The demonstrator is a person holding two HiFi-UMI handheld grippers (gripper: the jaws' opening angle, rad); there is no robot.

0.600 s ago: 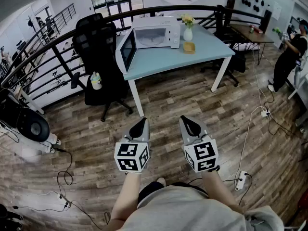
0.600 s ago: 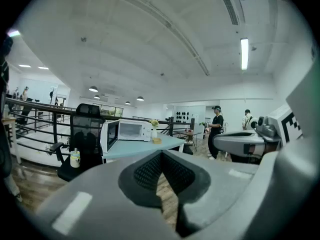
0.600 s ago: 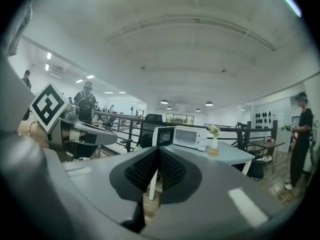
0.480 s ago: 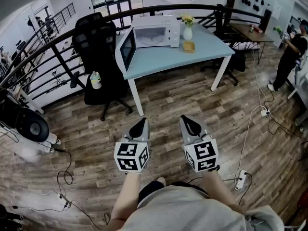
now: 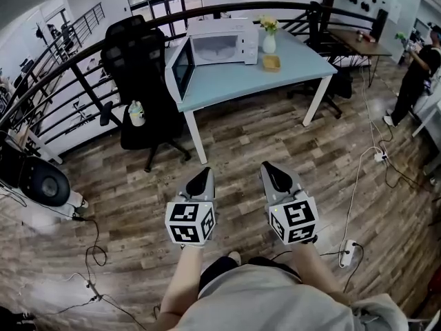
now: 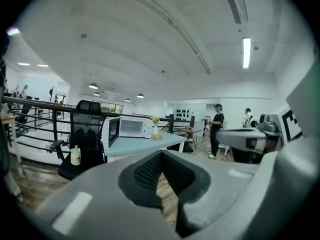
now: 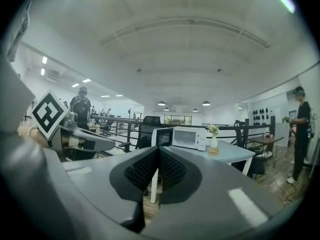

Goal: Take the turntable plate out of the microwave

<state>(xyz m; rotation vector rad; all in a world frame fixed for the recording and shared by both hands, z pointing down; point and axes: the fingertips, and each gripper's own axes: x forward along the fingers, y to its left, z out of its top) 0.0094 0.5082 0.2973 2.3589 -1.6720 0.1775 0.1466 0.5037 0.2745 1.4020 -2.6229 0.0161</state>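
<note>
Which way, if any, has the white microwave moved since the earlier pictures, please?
No. The white microwave keeps its place at the far edge of the pale blue table, just left of the white vase.

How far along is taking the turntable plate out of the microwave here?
Done: the microwave door stands open. In hand: nothing; left gripper and right gripper hang over the floor, jaws shut and empty, well short of the table. Left: approaching, reaching in and lifting out the turntable plate, which cannot be made out from here.

The left gripper (image 5: pixel 200 176) and right gripper (image 5: pixel 275 172) are pointing forward side by side, both closed and empty.
</note>
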